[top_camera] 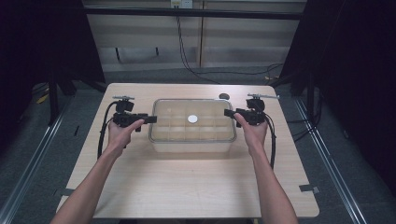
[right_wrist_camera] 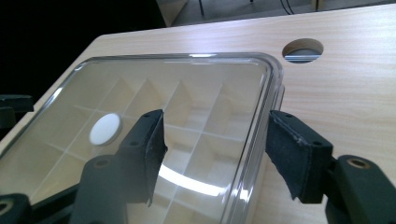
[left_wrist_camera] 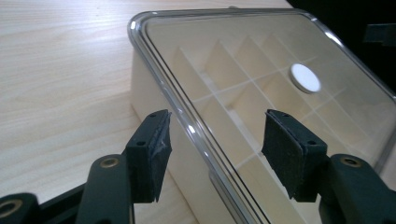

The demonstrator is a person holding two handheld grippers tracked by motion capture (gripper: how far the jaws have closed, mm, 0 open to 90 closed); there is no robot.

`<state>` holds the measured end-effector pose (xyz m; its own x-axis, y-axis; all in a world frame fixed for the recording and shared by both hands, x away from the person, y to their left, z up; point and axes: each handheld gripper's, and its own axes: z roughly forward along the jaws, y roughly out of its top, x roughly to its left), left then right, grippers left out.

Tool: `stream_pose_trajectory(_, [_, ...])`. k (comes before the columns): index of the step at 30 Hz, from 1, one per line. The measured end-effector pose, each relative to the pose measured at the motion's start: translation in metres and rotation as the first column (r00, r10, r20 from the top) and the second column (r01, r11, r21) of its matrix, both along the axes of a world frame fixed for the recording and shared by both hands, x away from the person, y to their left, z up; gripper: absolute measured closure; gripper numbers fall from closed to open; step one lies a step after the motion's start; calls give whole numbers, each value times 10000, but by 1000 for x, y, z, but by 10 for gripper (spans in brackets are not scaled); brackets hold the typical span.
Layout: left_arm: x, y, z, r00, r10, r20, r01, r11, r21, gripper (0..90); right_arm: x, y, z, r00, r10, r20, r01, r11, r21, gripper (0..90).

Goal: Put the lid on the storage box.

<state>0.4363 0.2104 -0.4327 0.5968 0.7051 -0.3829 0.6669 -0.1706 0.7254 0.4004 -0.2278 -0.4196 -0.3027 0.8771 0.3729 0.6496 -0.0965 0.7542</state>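
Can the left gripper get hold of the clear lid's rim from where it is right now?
Probably yes: the left gripper is open, and the clear lid's rim already runs between its jaws with nothing blocking.

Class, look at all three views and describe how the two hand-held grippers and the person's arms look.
Each hand-held gripper, left and right, is black, with a looping black cable and a metal clamp-like fitting on top. The jaws are flat black blocks with small screw holes, faced with dark, slightly worn pads, on arms with brass-coloured pivots. The forearms are bare, with no sleeves or gloves.

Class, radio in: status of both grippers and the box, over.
Left gripper open, straddling the clear lid's edge. Right gripper open, straddling the opposite edge. Divided box closed. Nothing in the way.
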Motion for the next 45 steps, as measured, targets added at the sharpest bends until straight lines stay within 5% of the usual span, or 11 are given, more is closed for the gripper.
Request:
stream_pose_trajectory(5, [-20,6,6,9967,-425,697,429,9991,-38,451,-19,-3,3,9990,285,343,-294,9992,264,430])
stream_pose_trajectory(14, [-55,14,12,9900,-677,1241,673,9977,76,455,-55,-5,6,9943,843,648,-861,9960,254,478])
stream_pose_trajectory(20, [-72,23,10,9892,-739,1265,688,9966,445,442,-82,-12,2,9910,1063,817,-1099,9931,406,500])
stream_pose_trajectory(25, [-86,37,14,9881,-372,1495,331,9990,301,384,-104,-17,5,9884,1134,1006,-1167,9928,266,509])
stream_pose_trajectory(34, [-119,49,10,9874,-679,1427,605,9966,561,349,-136,-26,-1,9900,1113,866,-1131,9935,160,489])
stream_pose_trajectory(45, [-159,53,-15,9906,-688,1179,569,9932,1014,318,-178,-34,-20,9939,927,597,-925,9957,-63,437])
